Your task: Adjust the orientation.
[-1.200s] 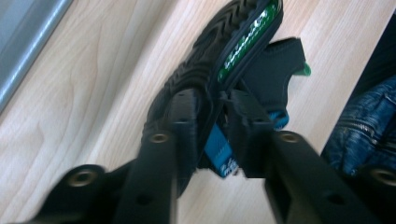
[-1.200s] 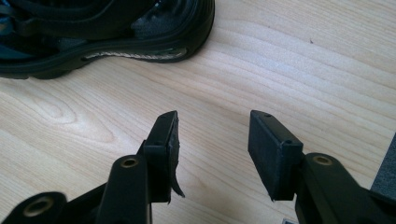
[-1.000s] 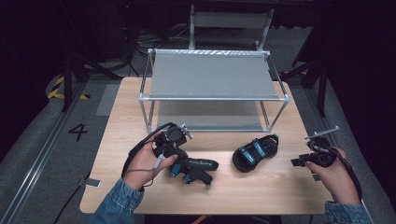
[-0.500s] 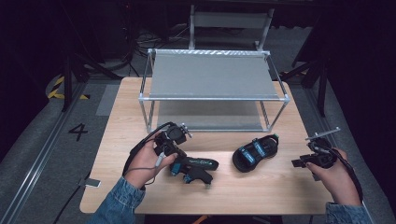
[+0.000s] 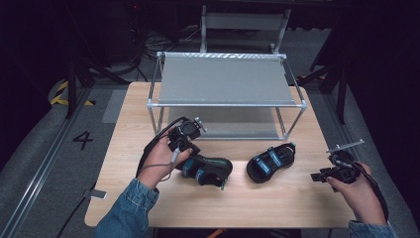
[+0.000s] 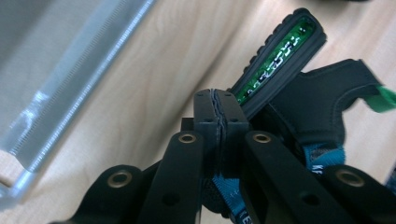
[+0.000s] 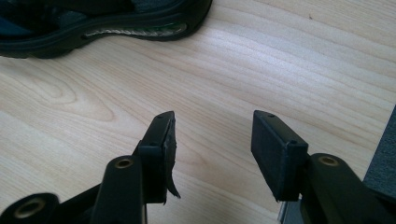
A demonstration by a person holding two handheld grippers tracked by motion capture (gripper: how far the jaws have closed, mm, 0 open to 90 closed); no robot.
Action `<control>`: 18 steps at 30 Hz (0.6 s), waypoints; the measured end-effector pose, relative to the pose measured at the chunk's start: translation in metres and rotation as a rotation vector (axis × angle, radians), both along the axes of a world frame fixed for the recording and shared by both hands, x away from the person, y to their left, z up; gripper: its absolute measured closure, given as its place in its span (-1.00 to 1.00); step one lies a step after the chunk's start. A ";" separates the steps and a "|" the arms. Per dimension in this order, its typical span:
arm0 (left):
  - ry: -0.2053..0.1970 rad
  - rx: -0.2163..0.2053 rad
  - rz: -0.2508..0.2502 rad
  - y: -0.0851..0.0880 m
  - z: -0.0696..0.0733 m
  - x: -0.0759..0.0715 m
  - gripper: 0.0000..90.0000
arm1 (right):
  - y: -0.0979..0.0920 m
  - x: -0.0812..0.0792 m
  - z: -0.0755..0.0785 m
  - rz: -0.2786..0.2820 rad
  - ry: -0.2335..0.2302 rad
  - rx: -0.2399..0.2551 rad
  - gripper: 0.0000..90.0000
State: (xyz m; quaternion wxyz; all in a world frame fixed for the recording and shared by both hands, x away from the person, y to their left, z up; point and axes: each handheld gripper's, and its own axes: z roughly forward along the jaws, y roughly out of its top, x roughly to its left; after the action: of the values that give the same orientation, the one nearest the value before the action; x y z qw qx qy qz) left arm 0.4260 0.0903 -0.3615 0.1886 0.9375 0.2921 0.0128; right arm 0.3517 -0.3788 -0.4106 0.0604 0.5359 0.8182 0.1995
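Fingers of the left gripper, pinched shut on the left sandal's strap, have dragged it slightly toward the rack, while the right gripper's fingers have just widened, empty.

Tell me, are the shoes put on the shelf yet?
Not yet. Both levels of the grey metal shelf rack look bare. The left claw is shut on a strap of the black sandal with blue-green straps, lying on its side on the wooden table. The second black sandal sits untouched, and the right claw waits open beside it. Both sandals apparently remain to be shelved.
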 end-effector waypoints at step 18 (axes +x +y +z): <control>-0.046 0.064 0.054 -0.011 -0.031 0.038 0.70 | -0.006 -0.017 -0.006 -0.011 0.006 -0.021 0.10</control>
State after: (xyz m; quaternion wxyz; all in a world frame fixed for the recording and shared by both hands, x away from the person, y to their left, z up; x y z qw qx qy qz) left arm 0.4636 0.0794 -0.3930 0.1650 0.9343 0.3122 0.0485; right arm 0.3344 -0.3853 -0.4166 0.0645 0.5403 0.8175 0.1889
